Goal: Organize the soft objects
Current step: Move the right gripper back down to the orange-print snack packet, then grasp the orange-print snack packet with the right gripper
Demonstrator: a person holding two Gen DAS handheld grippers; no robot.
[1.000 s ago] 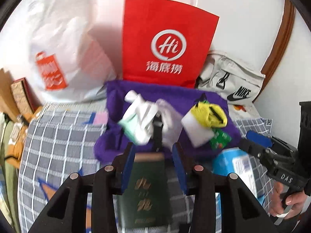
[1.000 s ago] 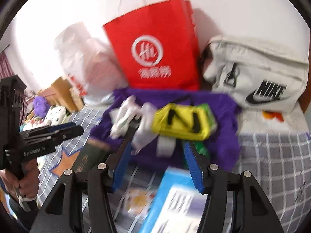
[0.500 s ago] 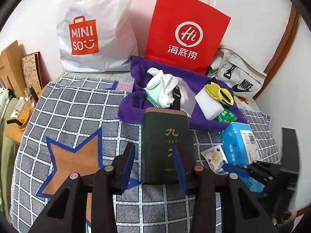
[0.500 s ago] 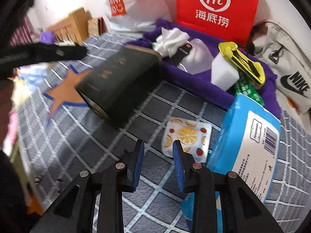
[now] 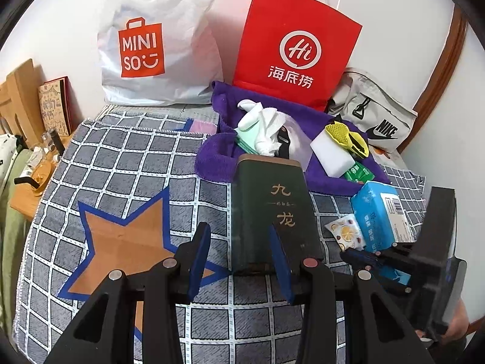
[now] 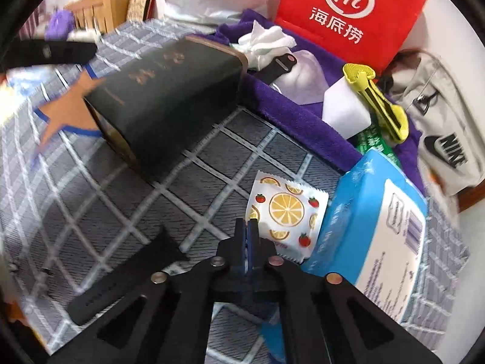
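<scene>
Grippers work over a grey checked cloth point(image 5: 127, 151) with an orange star point(image 5: 121, 242), where soft items wait to be sorted. The right gripper point(image 6: 248, 227) has just been closing, and its blue pads now stand pressed together at the near left corner of a small fruit-print sachet point(image 6: 286, 212) lying flat just beside a blue tissue pack point(image 6: 376, 221); whether that corner is actually caught between the pads cannot be told from this angle. The left gripper point(image 5: 239, 261) is spread with nothing between its pads, poised over the cloth beside the near end of a dark green tin point(image 5: 269, 209) lying on its side. To do this step well, judging from the layout, the pinch should be confirmed on the sachet's sealed edge before lifting, then raised slowly so the thin packet does not slip or drag the tissue pack. Behind, a purple towel point(image 5: 218, 157) holds crumpled white tissue point(image 5: 263, 127), a white sponge block point(image 5: 330, 154), a yellow mesh item point(image 5: 348, 136) and a green packet point(image 5: 357, 174). Readable writing: "MINISO" on a white plastic bag point(image 5: 151, 39), "Hi" and "海底捞" on a red paper bag point(image 5: 297, 48), "NIKE" on a pale waist bag point(image 5: 376, 115), and gold characters "九龙" on the tin.
</scene>
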